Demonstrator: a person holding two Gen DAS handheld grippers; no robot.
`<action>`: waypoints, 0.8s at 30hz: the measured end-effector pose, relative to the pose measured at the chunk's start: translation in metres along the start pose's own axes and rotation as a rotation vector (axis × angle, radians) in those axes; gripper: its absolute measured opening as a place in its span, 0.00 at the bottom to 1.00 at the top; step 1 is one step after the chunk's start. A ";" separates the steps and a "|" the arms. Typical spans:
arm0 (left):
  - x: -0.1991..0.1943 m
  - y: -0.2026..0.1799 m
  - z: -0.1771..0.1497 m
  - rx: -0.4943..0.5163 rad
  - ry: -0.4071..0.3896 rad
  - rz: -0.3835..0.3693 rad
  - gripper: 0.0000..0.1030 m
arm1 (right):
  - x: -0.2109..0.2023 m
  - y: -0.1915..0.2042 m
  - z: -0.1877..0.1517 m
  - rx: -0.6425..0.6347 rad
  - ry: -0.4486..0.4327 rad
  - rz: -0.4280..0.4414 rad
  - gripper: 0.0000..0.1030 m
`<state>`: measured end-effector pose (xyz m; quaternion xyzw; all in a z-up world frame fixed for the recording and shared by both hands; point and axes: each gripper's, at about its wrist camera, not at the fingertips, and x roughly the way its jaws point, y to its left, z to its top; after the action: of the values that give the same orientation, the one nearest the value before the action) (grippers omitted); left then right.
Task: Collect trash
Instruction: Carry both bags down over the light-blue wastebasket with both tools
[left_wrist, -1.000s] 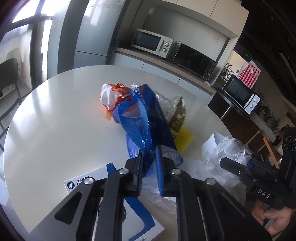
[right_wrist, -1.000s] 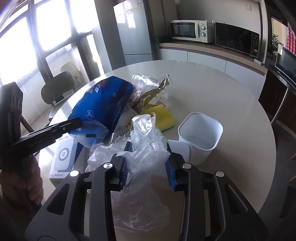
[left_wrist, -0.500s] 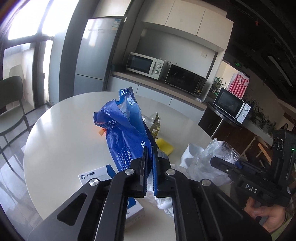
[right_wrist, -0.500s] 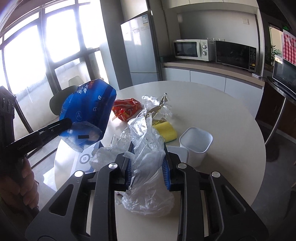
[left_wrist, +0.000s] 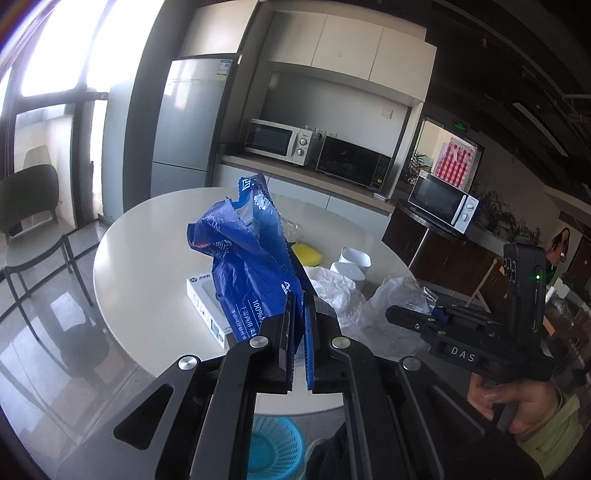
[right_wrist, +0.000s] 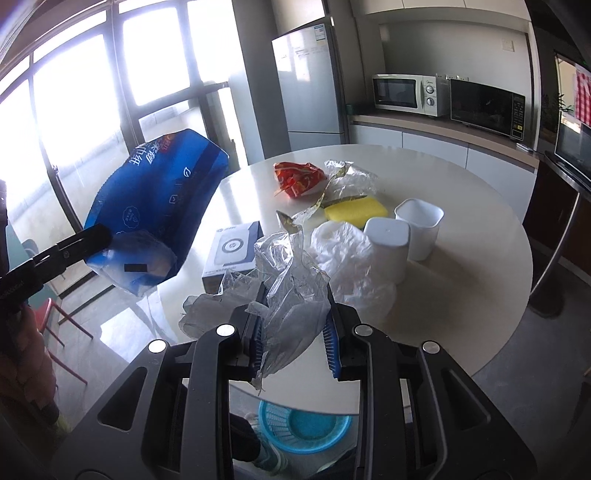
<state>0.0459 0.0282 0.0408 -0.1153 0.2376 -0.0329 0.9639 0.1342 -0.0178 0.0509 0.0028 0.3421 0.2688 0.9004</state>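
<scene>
Right tongs' body (left_wrist: 458, 356): white letters "DAS".
White box (left_wrist: 201, 295) on the table, beside the blue bag: round "hp" logo at its corner, then small letters too blurred to read.
Blue bag (left_wrist: 255, 273): "100%" printed low on its side, with white Chinese characters next to it that cannot be made out.
Green sign (left_wrist: 460, 126) above the doorway, beyond the box: lit, wording unreadable.

Glossy blue printed film on the packet (left_wrist: 255, 266), crinkled. Clear, shiny, wrinkled plastic in the wrapper (right_wrist: 291, 291). Smooth, pale, faintly reflective top on the round bench (right_wrist: 461, 258). Porous yellow foam sponge (right_wrist: 356, 210). Matt white plastic cups (right_wrist: 419, 225). Turquoise latticed plastic basket (right_wrist: 303, 428).
</scene>
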 end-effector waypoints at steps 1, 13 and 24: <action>-0.006 0.000 -0.005 0.004 0.002 0.003 0.03 | -0.004 0.003 -0.006 -0.006 0.005 0.002 0.24; -0.054 -0.003 -0.067 0.062 0.114 -0.014 0.03 | -0.043 0.031 -0.081 -0.067 0.105 0.038 0.24; -0.036 0.010 -0.139 0.045 0.326 -0.004 0.03 | -0.026 0.028 -0.134 -0.046 0.209 0.033 0.24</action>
<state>-0.0503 0.0134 -0.0648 -0.0874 0.3900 -0.0586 0.9148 0.0218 -0.0301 -0.0308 -0.0403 0.4278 0.2901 0.8551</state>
